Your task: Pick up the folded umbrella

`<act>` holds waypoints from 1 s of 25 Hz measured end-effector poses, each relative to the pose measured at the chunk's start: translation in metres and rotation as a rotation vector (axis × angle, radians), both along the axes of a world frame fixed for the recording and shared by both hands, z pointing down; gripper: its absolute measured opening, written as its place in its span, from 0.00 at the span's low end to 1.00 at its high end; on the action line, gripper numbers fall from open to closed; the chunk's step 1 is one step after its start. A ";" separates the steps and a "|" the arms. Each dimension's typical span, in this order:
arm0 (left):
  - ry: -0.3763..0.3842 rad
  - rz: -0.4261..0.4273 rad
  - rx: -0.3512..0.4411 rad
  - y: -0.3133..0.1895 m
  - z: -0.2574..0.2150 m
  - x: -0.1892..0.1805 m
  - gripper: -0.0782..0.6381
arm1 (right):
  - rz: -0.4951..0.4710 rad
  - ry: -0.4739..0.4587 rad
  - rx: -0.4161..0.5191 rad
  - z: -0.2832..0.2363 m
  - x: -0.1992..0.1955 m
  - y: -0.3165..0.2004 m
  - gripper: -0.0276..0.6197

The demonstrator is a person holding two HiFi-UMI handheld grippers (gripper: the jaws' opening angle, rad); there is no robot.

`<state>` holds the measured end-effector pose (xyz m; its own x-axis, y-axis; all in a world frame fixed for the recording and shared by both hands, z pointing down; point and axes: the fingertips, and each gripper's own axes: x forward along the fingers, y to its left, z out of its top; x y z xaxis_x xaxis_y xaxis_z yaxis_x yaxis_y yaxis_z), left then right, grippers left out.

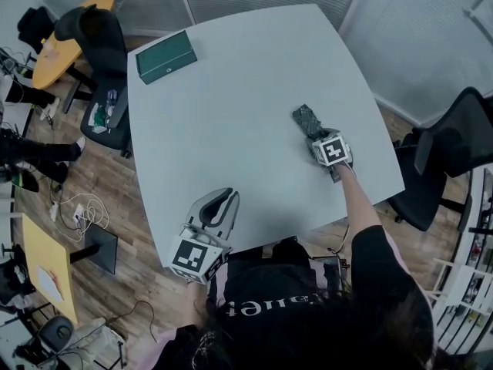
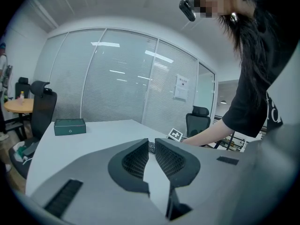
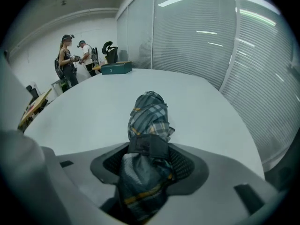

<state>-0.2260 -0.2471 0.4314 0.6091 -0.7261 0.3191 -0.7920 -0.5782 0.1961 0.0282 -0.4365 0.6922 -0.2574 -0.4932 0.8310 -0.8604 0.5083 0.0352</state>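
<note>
The folded umbrella (image 1: pixel 306 119), grey-green plaid with a dark strap round it, lies on the pale table (image 1: pixel 231 122) near its right edge. My right gripper (image 1: pixel 316 137) points down over the umbrella's near end. In the right gripper view the umbrella (image 3: pixel 149 111) fills the gap between the jaws of that gripper (image 3: pixel 149 159), and both pads touch its cloth. My left gripper (image 1: pixel 219 206) hovers at the table's near edge, far from the umbrella. In its own view the left gripper (image 2: pixel 151 146) has its jaws drawn together with nothing between them.
A green box (image 1: pixel 166 56) sits at the table's far left corner. Black office chairs stand at the left (image 1: pixel 100 45) and at the right (image 1: pixel 454 153). A yellow round table (image 1: pixel 62 45) is beyond the left chair. Two people (image 3: pixel 70 60) stand far off.
</note>
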 end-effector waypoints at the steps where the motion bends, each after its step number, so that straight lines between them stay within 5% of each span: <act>1: -0.003 -0.003 0.000 0.002 0.000 0.000 0.19 | 0.023 -0.035 -0.013 -0.002 -0.001 0.003 0.42; 12: -0.017 0.001 0.021 0.026 -0.004 0.021 0.19 | 0.180 -0.373 -0.054 -0.051 -0.016 0.064 0.40; 18: -0.023 0.014 0.026 0.046 -0.004 0.045 0.19 | 0.150 -0.551 -0.036 -0.095 -0.028 0.119 0.40; 25: -0.026 0.014 0.033 0.066 -0.008 0.079 0.19 | 0.086 -0.643 0.004 -0.150 -0.027 0.180 0.40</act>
